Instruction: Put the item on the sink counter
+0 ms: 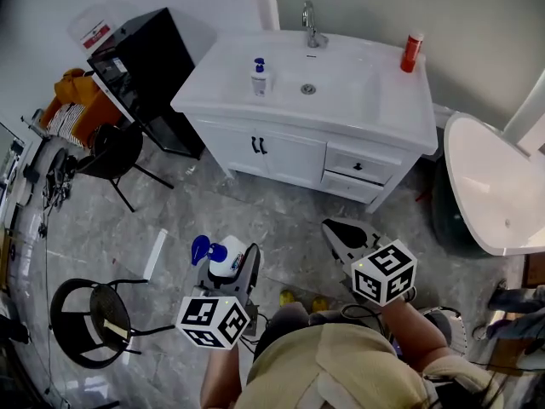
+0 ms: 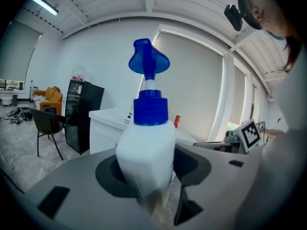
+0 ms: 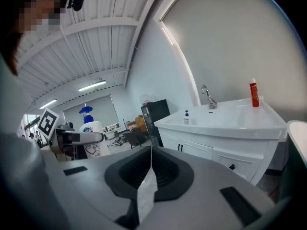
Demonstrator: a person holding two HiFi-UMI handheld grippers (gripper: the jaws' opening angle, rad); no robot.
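Observation:
A white bottle with a blue pump top stands upright between the jaws of my left gripper, low over the grey floor, and the jaws are shut on its body. In the left gripper view the bottle fills the middle, with the jaw pads pressed on both its sides. My right gripper hovers to the right with its jaws shut on nothing; in the right gripper view its pads meet in a line. The white sink counter lies ahead, a few steps away, and shows as well in the right gripper view.
A small pump bottle, a red bottle and a faucet are on the counter. A black cabinet stands to its left, with black chairs on the floor. A white tub stands at right.

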